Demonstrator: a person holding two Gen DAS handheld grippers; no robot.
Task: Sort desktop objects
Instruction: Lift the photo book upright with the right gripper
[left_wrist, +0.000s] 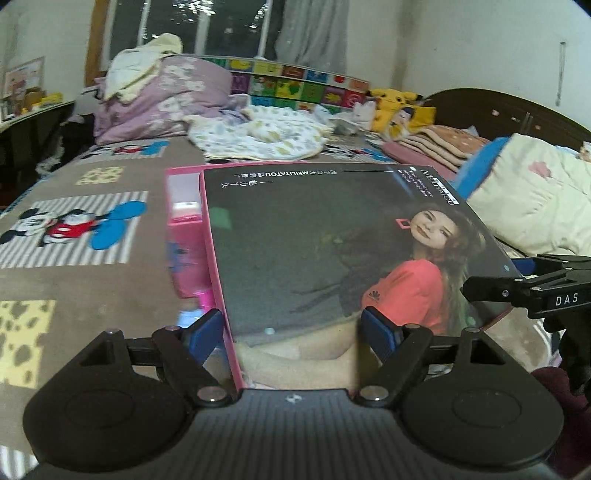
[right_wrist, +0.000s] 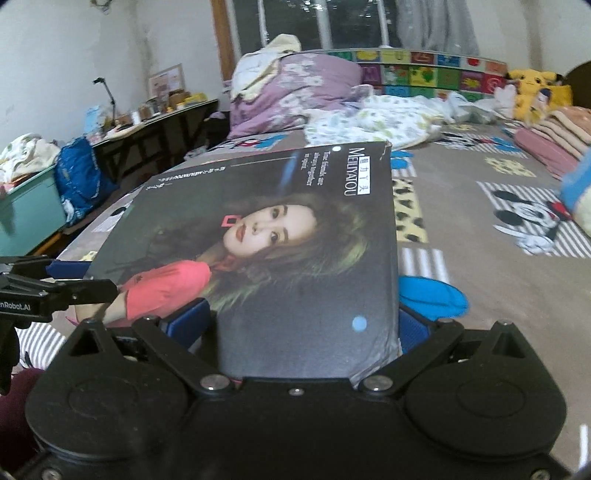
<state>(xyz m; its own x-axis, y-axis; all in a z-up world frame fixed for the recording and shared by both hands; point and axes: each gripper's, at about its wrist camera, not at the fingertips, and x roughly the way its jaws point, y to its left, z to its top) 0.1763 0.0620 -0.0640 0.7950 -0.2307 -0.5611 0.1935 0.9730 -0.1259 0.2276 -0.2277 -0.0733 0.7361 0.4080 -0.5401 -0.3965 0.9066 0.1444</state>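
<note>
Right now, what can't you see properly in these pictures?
- Left wrist view: the pink box interior is blurred and half covered by the photo lid.
- Left wrist view: the left tool blocks the lid's near edge.
- Right wrist view: the photo lid hides the whole box beneath it.
- Right wrist view: the right tool has its fingertips hidden by the lid.

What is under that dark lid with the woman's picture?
Under the lid, held by both grippers, a pink box shows at its left edge. The lid hides what the box holds.
</note>
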